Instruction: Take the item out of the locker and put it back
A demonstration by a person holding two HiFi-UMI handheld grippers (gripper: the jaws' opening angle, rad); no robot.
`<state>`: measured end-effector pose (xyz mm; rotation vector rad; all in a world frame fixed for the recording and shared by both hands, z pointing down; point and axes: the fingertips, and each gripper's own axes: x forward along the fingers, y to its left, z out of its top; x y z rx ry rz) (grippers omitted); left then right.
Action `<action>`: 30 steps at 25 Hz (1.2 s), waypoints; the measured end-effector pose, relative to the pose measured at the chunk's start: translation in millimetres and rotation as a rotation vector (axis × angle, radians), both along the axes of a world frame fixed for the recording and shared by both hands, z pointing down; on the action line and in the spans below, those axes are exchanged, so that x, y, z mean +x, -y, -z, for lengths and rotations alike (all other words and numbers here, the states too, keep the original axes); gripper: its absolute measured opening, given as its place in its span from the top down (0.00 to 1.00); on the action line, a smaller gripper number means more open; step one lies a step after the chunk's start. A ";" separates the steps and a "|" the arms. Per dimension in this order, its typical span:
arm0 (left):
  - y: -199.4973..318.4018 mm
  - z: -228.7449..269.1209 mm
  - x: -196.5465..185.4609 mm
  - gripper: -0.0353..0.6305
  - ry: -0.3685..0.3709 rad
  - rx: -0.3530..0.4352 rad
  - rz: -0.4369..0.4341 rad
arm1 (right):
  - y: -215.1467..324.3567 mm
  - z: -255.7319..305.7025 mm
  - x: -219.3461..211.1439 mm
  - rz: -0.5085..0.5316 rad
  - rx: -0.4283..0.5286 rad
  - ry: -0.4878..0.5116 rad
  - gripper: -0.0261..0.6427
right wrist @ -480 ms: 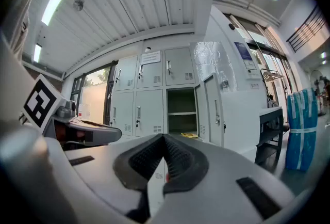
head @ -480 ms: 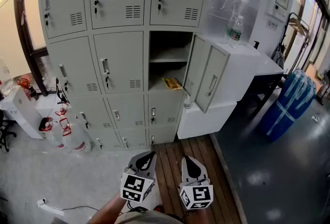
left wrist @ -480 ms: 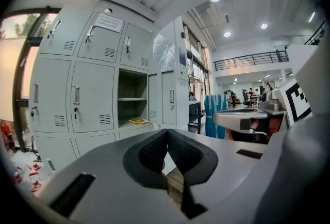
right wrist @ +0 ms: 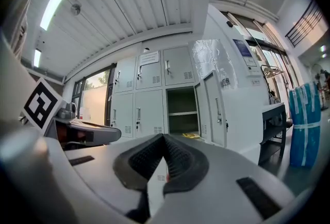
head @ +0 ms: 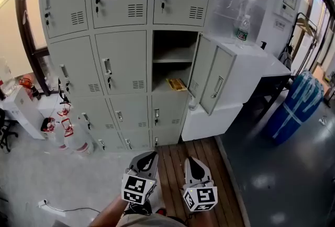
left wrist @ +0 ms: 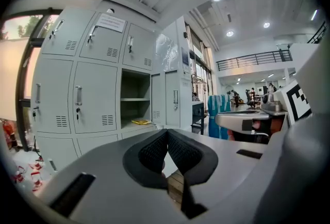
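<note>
Head view: the left gripper (head: 151,156) and the right gripper (head: 189,161) are held side by side at the lower edge, both over a wooden floor strip (head: 201,150) and well apart from the locker bank (head: 120,53). Each tapers to a closed point with nothing in it. One compartment (head: 175,45) in the middle row stands open, its door (head: 209,79) swung out to the right. The yellow item (head: 176,84) lies flat on the compartment's floor, below the inner shelf and near the right wall. A plastic bottle (head: 242,29) stands upright on the white cabinet (head: 256,71) to the right of the lockers, and a blue wrapped drum (head: 296,105) sits on the grey floor further right. Left gripper view: the left gripper (left wrist: 167,134) has its ribbed pads (left wrist: 150,152) meeting at the front, jaws closed and empty. Beyond them, the open compartment (left wrist: 135,99) shows the yellow item (left wrist: 139,122) on its floor, far from the jaws. Right gripper view: the right gripper (right wrist: 163,138) is likewise closed on nothing, its pads (right wrist: 178,156) joined at the tip. The open compartment (right wrist: 181,109) lies straight ahead, with the yellow item (right wrist: 192,135) resting at its front edge and the door (right wrist: 216,109) standing open to the right.
</note>
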<state>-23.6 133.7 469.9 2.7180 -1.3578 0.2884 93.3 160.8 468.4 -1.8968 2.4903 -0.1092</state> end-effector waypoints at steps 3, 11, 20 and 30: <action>10.4 -1.1 2.1 0.91 0.001 0.000 0.002 | 9.2 -2.4 2.3 -0.001 -0.005 -0.011 0.94; 66.9 -6.9 12.5 0.91 0.003 0.010 -0.017 | 64.0 -9.1 14.0 -0.021 -0.002 -0.025 0.94; 189.5 0.9 21.3 0.91 0.002 0.014 -0.048 | 189.2 -1.9 18.7 -0.044 -0.002 -0.033 0.94; 310.8 -15.5 37.2 0.91 0.021 -0.042 -0.101 | 304.8 -10.5 28.0 -0.068 -0.046 -0.051 0.94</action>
